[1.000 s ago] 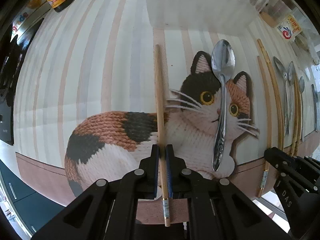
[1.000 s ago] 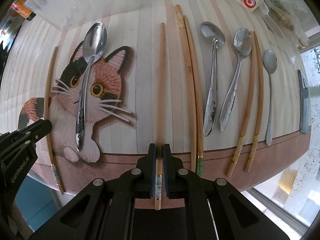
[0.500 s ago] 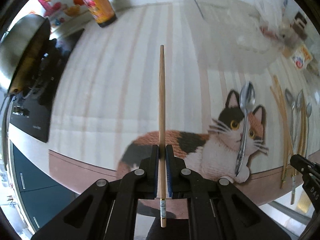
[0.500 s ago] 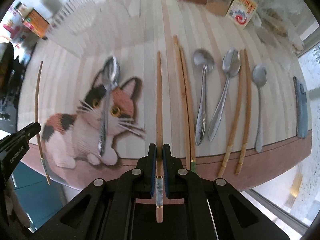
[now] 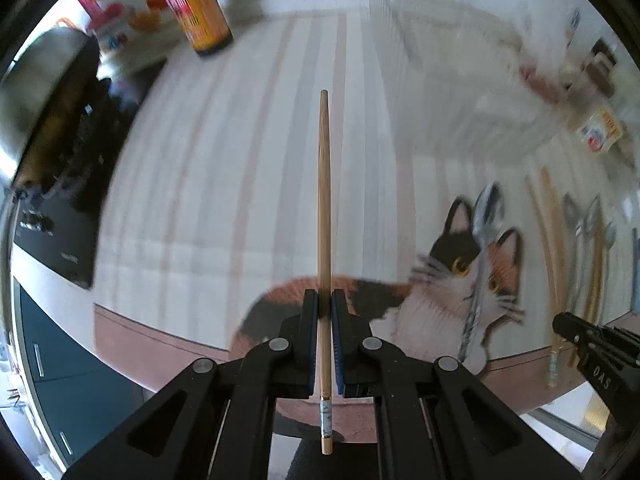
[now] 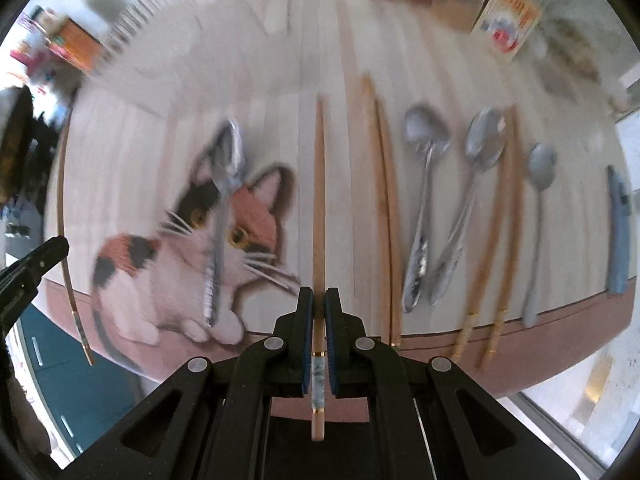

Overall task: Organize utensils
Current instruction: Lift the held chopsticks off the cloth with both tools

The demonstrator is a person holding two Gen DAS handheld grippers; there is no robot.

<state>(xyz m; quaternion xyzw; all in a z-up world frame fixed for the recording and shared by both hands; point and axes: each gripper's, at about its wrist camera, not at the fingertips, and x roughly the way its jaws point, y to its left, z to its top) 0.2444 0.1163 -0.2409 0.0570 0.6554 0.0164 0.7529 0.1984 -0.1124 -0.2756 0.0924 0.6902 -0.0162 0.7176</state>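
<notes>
Left gripper (image 5: 324,344), centre frame: jaws clamped on a slender tapered wooden chopstick (image 5: 324,208) near its banded butt. Right gripper (image 6: 319,340) likewise pinches a matching wooden chopstick (image 6: 319,200). Light, stiff, smooth; likely to pivot unless gripped near the thick end.

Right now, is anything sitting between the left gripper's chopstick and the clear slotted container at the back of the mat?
Nothing visible does. The left gripper is shut on its chopstick, and only bare striped mat lies between it and the clear container. The spoon lies off to the side on the cat picture.
</notes>
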